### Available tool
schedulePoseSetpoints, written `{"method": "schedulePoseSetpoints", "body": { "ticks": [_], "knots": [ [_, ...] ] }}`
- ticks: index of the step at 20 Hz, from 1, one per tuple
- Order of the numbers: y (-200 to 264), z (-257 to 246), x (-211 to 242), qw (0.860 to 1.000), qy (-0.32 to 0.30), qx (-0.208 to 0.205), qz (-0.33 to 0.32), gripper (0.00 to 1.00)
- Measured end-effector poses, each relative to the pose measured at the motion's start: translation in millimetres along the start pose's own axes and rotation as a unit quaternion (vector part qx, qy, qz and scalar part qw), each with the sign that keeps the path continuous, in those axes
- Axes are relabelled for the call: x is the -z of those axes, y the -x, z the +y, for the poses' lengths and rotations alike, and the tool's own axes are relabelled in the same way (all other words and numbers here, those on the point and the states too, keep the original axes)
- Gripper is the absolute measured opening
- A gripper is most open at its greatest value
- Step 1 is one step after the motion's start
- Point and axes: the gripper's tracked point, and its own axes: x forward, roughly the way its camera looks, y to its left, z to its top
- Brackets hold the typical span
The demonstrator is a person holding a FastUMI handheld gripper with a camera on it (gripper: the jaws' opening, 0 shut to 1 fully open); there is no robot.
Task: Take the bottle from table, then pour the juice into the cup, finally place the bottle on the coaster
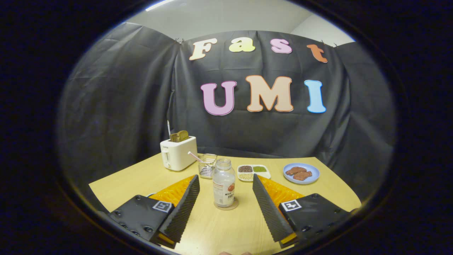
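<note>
Gripper fingers spread wide, holding nothing. Clear, capless plastic bottle with white label stood upright on round tan coaster on pale wooden table, dead ahead between the fingers, touching neither, long axis vertical

Bottle: clear glossy plastic, paper label. Table: smooth matt wood-look top; toaster glossy plastic. Basket: thin wire metal; finger pads ribbed, matt.

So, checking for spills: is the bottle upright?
Upright: the bottle stands on the coaster, apart from the open gripper.
</note>
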Motion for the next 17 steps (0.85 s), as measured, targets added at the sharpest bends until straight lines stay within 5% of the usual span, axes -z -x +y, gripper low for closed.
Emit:
{"method": "schedulePoseSetpoints", "body": {
  "ticks": [17],
  "knots": [
    [64.5,-33.4,4.7,0.999,-0.022,0.028,-0.02,0.97]
  ]
}}
